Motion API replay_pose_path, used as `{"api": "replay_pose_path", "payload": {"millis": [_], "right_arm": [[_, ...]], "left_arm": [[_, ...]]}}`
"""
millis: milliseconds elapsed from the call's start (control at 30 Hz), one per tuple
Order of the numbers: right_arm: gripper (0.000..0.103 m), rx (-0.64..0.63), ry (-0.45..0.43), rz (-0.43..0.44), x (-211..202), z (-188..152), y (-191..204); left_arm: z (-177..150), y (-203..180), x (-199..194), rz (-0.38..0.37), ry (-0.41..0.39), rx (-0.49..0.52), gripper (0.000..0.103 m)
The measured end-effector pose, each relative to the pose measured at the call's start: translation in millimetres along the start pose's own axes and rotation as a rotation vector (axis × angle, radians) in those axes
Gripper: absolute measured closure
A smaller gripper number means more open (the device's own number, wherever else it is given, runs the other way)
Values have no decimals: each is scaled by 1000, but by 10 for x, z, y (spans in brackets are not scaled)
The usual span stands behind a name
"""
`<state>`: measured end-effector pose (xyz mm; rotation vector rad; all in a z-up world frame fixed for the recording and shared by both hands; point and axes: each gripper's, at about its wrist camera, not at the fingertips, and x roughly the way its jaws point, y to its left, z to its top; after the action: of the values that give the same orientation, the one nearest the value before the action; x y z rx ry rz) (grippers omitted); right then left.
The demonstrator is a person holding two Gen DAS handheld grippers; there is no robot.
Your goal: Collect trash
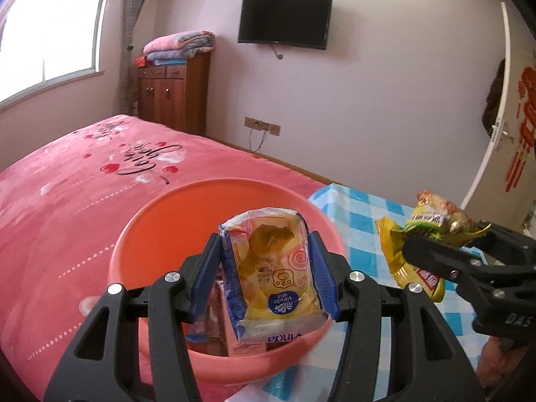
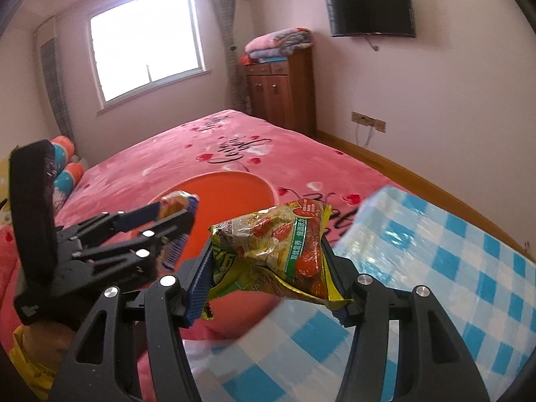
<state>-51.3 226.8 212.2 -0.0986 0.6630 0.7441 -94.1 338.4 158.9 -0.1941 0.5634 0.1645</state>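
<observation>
My left gripper (image 1: 266,268) is shut on a yellow tissue pack (image 1: 274,278) and holds it over an orange plastic basin (image 1: 174,221). A pink carton (image 1: 227,328) lies inside the basin. My right gripper (image 2: 268,274) is shut on a crumpled green and yellow snack wrapper (image 2: 278,244), held in the air just right of the basin (image 2: 231,194). In the left wrist view the right gripper (image 1: 432,251) and its snack wrapper (image 1: 432,221) show at the right. In the right wrist view the left gripper (image 2: 177,221) shows at the left, over the basin, with the tissue pack (image 2: 172,202) in it.
The basin rests on a pink bed cover (image 1: 67,201). A blue and white checked cloth (image 2: 435,268) covers the surface to the right. A wooden cabinet (image 1: 174,90) with folded blankets, a wall television (image 1: 284,21) and a door (image 1: 502,117) stand beyond.
</observation>
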Motion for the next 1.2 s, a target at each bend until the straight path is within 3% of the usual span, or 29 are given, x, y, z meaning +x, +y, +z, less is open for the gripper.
{"api": "replay_pose_path", "payload": {"millis": [467,633,700,767,1200], "right_arm": [[41,-61,45,54,526,186,238],[21,9,48,82,659,149,141],[19,55,29,93,625,138,52],[14,99,7,82,572,130,-51],[14,219,-25,-41,240,-202,-491]], "left_arm": [[-33,401,254,38,50,-94,48],[-81,483,327,63,60,-111,35],[-80,481,320,72,54,-106,23],[-76,491,310,81,44,-108,19],[-118,340,237,107,32,-65,8]]}}
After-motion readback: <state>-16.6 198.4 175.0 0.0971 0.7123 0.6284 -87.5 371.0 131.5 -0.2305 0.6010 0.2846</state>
